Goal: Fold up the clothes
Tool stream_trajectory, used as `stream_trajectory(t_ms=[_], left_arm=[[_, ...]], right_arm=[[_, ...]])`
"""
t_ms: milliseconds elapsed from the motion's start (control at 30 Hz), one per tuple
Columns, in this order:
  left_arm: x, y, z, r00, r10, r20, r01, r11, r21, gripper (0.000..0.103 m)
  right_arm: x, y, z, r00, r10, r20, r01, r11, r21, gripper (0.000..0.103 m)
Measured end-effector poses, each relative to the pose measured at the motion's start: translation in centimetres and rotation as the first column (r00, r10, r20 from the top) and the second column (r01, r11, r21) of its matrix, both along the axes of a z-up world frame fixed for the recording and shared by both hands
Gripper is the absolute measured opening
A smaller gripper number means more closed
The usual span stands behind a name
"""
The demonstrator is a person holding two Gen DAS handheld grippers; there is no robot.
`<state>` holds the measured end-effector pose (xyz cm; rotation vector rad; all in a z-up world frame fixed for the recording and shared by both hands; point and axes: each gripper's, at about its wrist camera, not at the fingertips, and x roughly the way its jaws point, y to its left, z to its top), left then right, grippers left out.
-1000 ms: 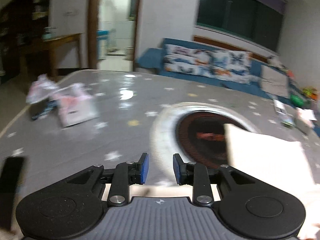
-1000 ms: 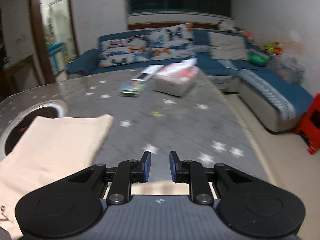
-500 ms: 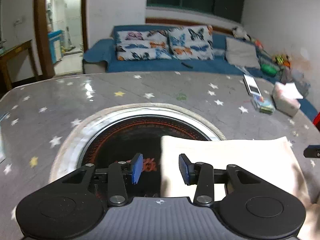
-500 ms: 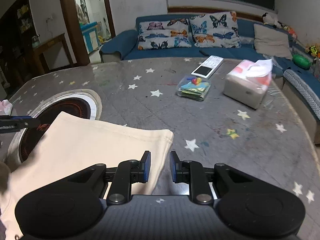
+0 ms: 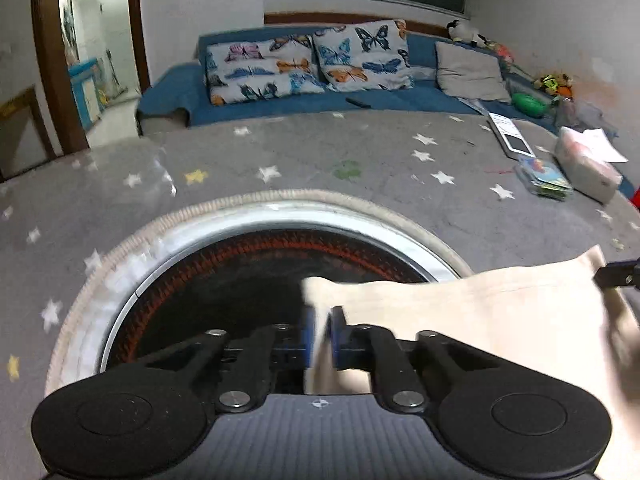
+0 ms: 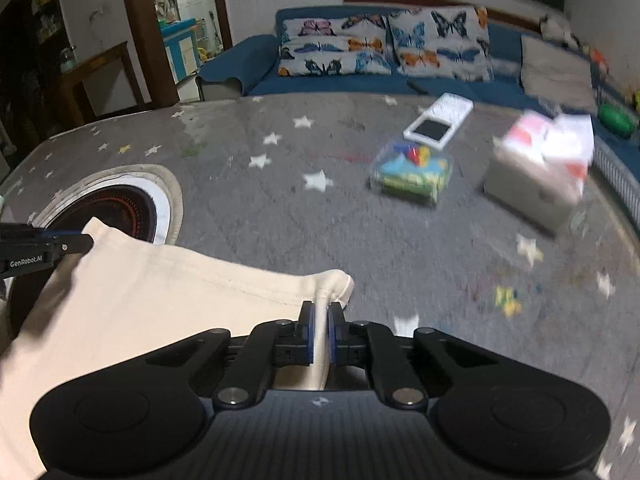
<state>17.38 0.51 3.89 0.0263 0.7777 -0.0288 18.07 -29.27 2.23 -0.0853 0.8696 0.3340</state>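
— Cloth: where does it lie?

— Cream garment point(image 6: 160, 292) is spread on the star-patterned grey tabletop point(image 6: 280, 208), its left end over the round dark inset point(image 5: 248, 264).

— Left tongs point(image 5: 319, 332)?

— Pressed together on the garment's left corner, fabric pinched between the blue pads.

— Right tongs point(image 6: 320, 330)?

— Clamped on the right corner, a fold of hem caught between their pads.

— Further right?

— Clear packet of coloured things point(image 6: 412, 174), then a tissue box point(image 6: 540, 168), well apart from the garment.
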Motion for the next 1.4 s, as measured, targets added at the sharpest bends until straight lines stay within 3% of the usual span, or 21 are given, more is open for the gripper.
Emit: stream_trajectory(t_ms=[100, 267, 433, 567, 667, 867, 1000, 1033, 1133, 1233, 1400], left_arm=[[0.7, 0.4, 0.6, 0.999, 0.024, 0.044, -0.024, 1.000, 0.018, 0.004], [3.0, 1.4, 0.1, 0.997, 0.075, 0.023, -0.075, 0.997, 0.010, 0.005], [2.9, 2.4, -0.5, 0.997, 0.080, 0.009, -0.080, 0.997, 0.015, 0.020], [1.5, 3.1, 0.4, 0.997, 0.077, 0.010, -0.077, 0.997, -0.004, 0.020], [-0.9, 3.7, 1.7, 0.997, 0.066, 0.034, -0.066, 0.998, -0.024, 0.020], [-8.8, 7.0, 3.8, 0.987, 0.140, 0.083, -0.133, 0.988, -0.075, 0.025], [-15.3, 10.0, 3.9, 0.960, 0.256, 0.114, -0.250, 0.966, -0.062, 0.041], [-16.9, 10.7, 3.8, 0.948, 0.295, 0.117, -0.291, 0.956, -0.048, 0.043], [-21.2, 12.7, 3.0, 0.913, 0.395, 0.106, -0.395, 0.918, -0.021, 0.053], [-24.7, 14.5, 2.0, 0.872, 0.485, 0.069, -0.485, 0.874, -0.020, 0.056], [-27.1, 15.7, 0.6, 0.846, 0.533, 0.016, -0.532, 0.845, -0.055, 0.057]], right_arm=[[1.2, 1.3, 0.9, 0.998, 0.024, 0.057, -0.022, 0.999, -0.030, 0.005], [4.1, 3.3, 0.6, 0.997, 0.043, 0.063, -0.039, 0.997, -0.066, 0.007], [4.4, 3.8, 0.5, 0.996, 0.066, 0.061, -0.060, 0.994, -0.095, 0.012], [1.9, 3.8, 1.7, 0.990, 0.130, 0.050, -0.127, 0.989, -0.072, 0.013], [-1.1, 4.6, 2.4, 0.976, 0.215, 0.039, -0.212, 0.975, -0.066, 0.023], [-8.5, 7.1, 2.1, 0.917, 0.399, 0.006, -0.398, 0.915, -0.068, 0.032], [-12.5, 8.3, 1.7, 0.881, 0.472, -0.005, -0.472, 0.880, -0.050, 0.036], [-13.3, 8.6, 1.7, 0.873, 0.487, -0.003, -0.487, 0.872, -0.047, 0.041], [-15.5, 9.5, 1.5, 0.849, 0.529, 0.002, -0.528, 0.847, -0.061, 0.042], [-17.4, 10.3, 1.4, 0.828, 0.561, 0.013, -0.559, 0.826, -0.080, 0.042], [-18.6, 11.4, 1.2, 0.815, 0.580, 0.015, -0.577, 0.813, -0.071, 0.042]])
